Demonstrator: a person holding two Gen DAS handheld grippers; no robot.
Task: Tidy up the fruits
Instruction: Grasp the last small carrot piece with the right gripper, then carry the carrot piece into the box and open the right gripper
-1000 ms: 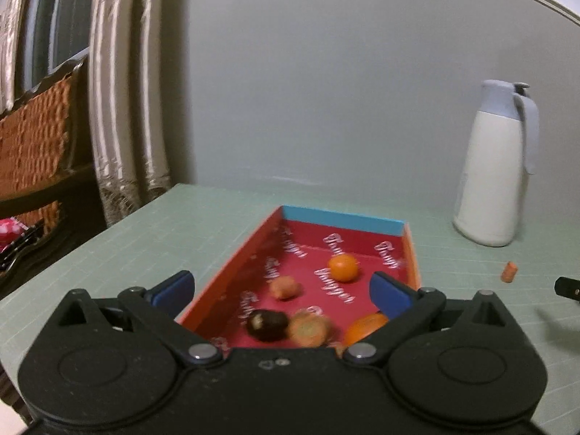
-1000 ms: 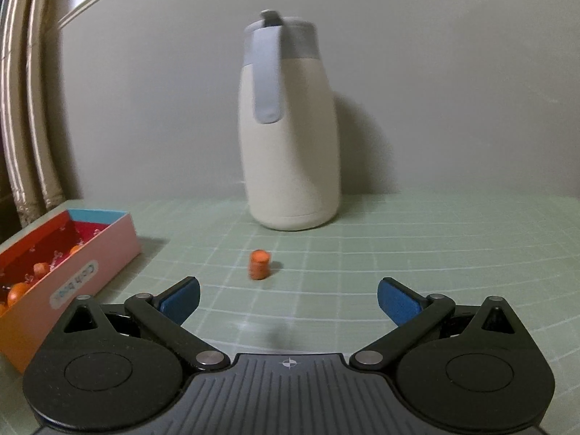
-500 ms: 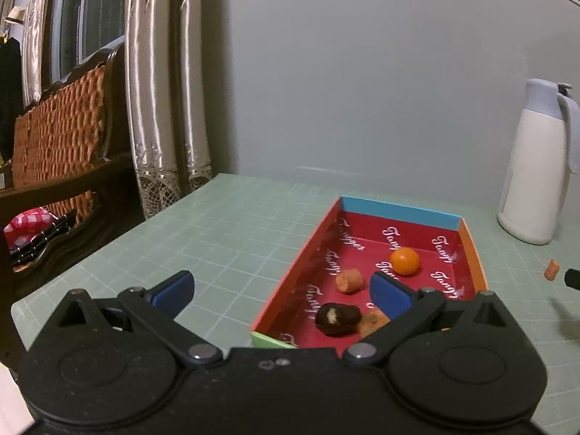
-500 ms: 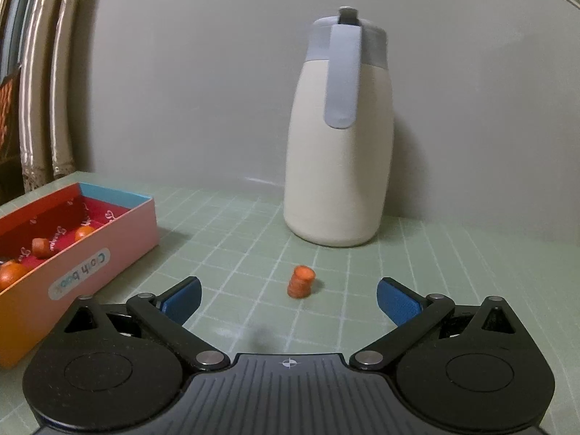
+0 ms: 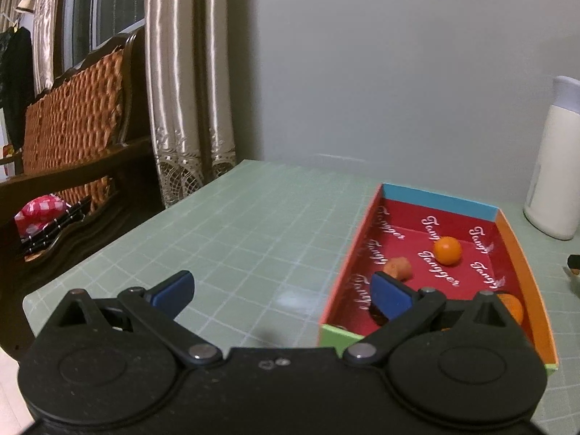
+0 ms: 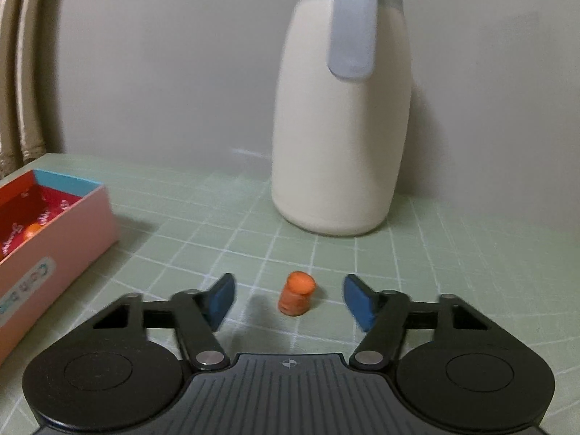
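Observation:
A small orange fruit piece stands upright on the green mat. My right gripper is open, with the piece between its blue fingertips and not touching them. A red-lined box holds an orange ball, an orange chunk and another orange fruit, partly hidden by my gripper. My left gripper is open and empty, to the left of the box's near end. The box also shows at the left of the right wrist view.
A tall cream jug with a grey handle stands behind the fruit piece, near the wall; it shows at the right edge of the left wrist view. A wicker-backed wooden bench and curtains lie past the table's left edge.
My right gripper has moved forward until the orange piece sits between its fingers. My left gripper has drawn back and swung left, away from over the box.

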